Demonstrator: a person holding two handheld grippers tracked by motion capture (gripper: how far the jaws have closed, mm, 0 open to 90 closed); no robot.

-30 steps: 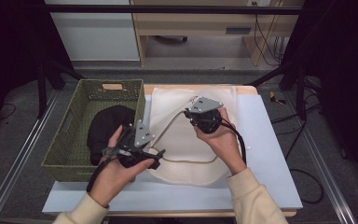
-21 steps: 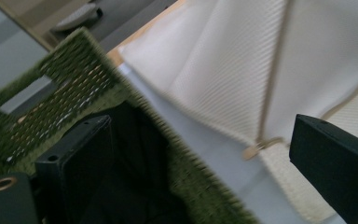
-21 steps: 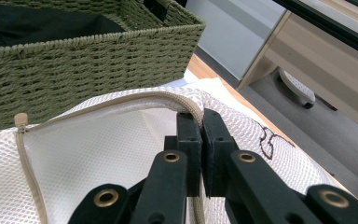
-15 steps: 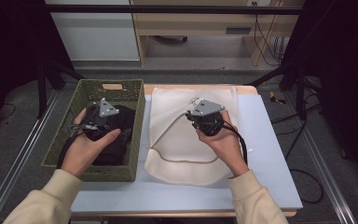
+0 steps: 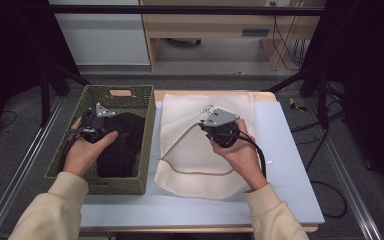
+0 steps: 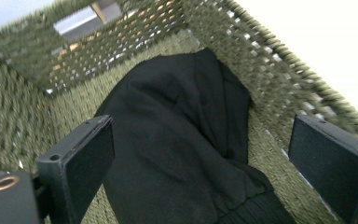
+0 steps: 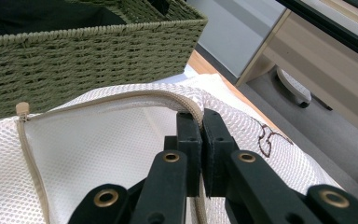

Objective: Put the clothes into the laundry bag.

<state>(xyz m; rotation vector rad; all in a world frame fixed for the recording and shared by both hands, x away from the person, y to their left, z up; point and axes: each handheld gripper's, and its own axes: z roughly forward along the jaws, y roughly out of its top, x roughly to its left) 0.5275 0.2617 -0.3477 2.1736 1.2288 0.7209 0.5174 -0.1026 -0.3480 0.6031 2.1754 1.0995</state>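
Left gripper (image 6: 200,158): jaws apart, hovering inside the green basket (image 5: 140,145).
Black garment (image 6: 182,140): on the basket floor, just below and between those jaws.
Right gripper (image 7: 201,135): clamped on the mesh bag (image 7: 88,154)'s zipper edge.

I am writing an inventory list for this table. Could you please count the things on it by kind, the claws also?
Green woven basket: 1
Black garment in the basket: 1
White mesh bag with zipper: 1
Claws: 2, the left claw open above the garment, the right claw shut on the bag's zipper edge
Total: 5
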